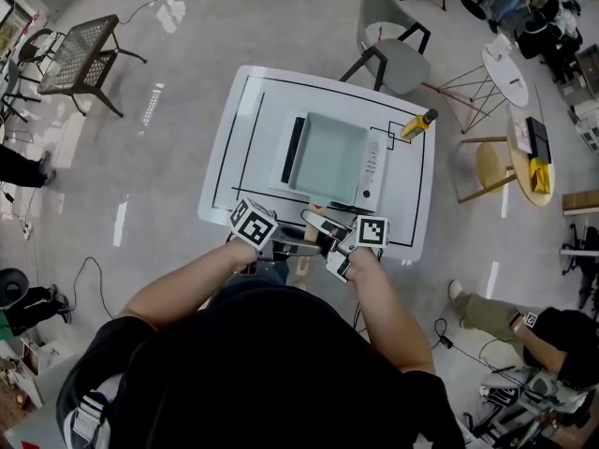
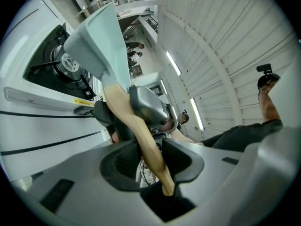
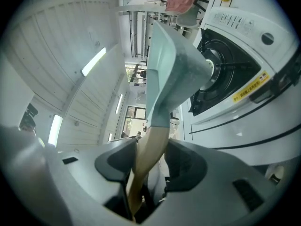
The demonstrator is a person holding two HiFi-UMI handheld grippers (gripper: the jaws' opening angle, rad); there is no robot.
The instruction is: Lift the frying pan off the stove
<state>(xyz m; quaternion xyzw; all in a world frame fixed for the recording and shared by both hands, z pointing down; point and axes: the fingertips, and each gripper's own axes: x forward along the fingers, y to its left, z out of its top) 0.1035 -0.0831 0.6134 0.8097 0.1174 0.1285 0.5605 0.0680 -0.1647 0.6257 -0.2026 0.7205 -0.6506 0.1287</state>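
Clamping frying pan point(image 1: 328, 152) handle point(image 2: 140, 134) between jaws: left hand-held gripper point(image 2: 153, 149); right hand-held gripper point(image 3: 148, 161)

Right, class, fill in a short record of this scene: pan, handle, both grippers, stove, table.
Pan: pale green square frying pan, raised clear of the burner
Handle: wooden handle, gripped in two places
Left gripper: jaws closed on the wooden handle, at its far end
Right gripper: jaws closed on the wooden handle, nearer the pan
Stove: white gas stove
Table: white table with black lines, carrying the stove
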